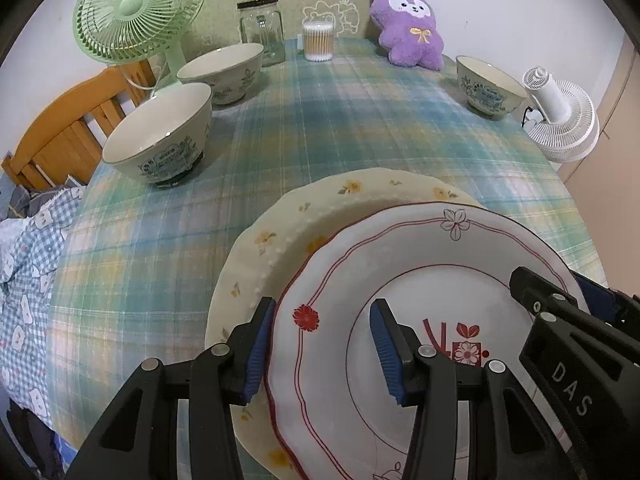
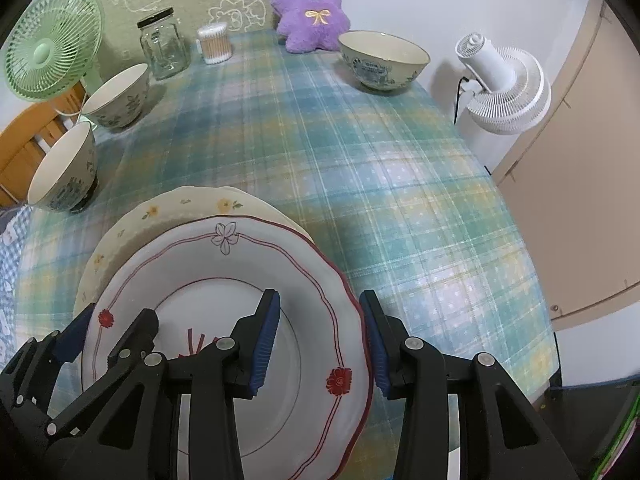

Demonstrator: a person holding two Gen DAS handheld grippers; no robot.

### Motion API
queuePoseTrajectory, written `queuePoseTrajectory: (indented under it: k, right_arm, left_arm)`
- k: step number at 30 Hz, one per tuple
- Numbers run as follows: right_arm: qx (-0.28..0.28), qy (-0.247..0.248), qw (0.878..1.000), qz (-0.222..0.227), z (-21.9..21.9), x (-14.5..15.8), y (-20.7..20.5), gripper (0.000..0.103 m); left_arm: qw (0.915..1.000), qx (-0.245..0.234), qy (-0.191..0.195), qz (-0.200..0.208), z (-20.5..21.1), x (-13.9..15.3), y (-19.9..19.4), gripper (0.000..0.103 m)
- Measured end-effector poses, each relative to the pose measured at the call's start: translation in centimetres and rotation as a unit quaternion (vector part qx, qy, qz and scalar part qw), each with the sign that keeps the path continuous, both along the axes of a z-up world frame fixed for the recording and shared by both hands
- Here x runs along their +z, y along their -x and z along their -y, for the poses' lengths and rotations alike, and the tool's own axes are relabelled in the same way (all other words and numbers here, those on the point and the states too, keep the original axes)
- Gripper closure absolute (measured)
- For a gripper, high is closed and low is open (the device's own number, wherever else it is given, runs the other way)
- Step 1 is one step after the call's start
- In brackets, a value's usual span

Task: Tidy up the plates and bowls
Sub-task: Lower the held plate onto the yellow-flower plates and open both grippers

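A white plate with a red scalloped rim (image 1: 420, 264) (image 2: 208, 264) lies over a cream plate with yellow flowers (image 1: 288, 216) (image 2: 168, 208), shifted toward me. My left gripper (image 1: 322, 344) straddles the white plate's left rim, one pad outside the edge and one over the well, shut on it. On the opposite rim my right gripper (image 2: 320, 340) is shut the same way. Three patterned bowls stand apart: two at the left (image 1: 160, 132) (image 1: 220, 64) and one at the far right (image 1: 488, 80) (image 2: 380, 52).
A plaid cloth (image 1: 360, 128) covers the table. Along the back stand a green fan (image 1: 136, 8), a glass jar (image 1: 260, 28), a tub of cotton swabs (image 1: 318, 40) and a purple plush (image 1: 408, 20). A white fan (image 1: 560, 112) stands off the right edge, a wooden chair (image 1: 60, 132) off the left.
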State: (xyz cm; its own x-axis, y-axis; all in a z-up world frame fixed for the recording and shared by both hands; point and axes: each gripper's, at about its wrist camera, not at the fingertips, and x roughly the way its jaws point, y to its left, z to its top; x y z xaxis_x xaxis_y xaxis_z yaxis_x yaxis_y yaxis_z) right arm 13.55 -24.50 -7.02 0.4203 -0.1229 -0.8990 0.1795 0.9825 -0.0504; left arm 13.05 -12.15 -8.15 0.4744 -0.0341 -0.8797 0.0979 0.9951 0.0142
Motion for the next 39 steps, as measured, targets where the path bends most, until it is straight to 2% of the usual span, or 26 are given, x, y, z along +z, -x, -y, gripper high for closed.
queuePoseTrajectory:
  k: [5,13,19,23,31,39]
  right_arm:
    - [0.001,0.004,1.000,0.003,0.0,-0.1,0.0,0.058]
    - [0.004,-0.004,1.000,0.001,0.2,-0.1,-0.1,0.058]
    - [0.003,-0.022,1.000,-0.011,-0.1,-0.9,-0.5,0.058]
    - [0.006,-0.003,1.000,-0.002,-0.9,-1.0,-0.6,0.057]
    - [0.004,0.000,1.000,-0.005,-1.0,-1.1,-1.0,0.057]
    - [0.013,-0.013,1.000,-0.012,-1.4,-0.6,-0.4,0.057]
  left_arm:
    - [0.9997,-0.003,-0.018,0.015,0.6,-0.2,0.2,0.053]
    - [0.9998,0.003,-0.012,0.013,0.2,0.0,0.2,0.048]
    - [0.9991,0.006,-0.035,0.024,0.2,0.3,0.6,0.042]
    - [0.9985,0.013,-0.044,0.029,-0.3,0.1,0.5,0.039]
    - [0.9981,0.018,-0.048,0.034,-0.7,0.0,0.0,0.038]
    - [0.9989,0.031,-0.024,0.026,-2.8,0.5,-0.1,0.038]
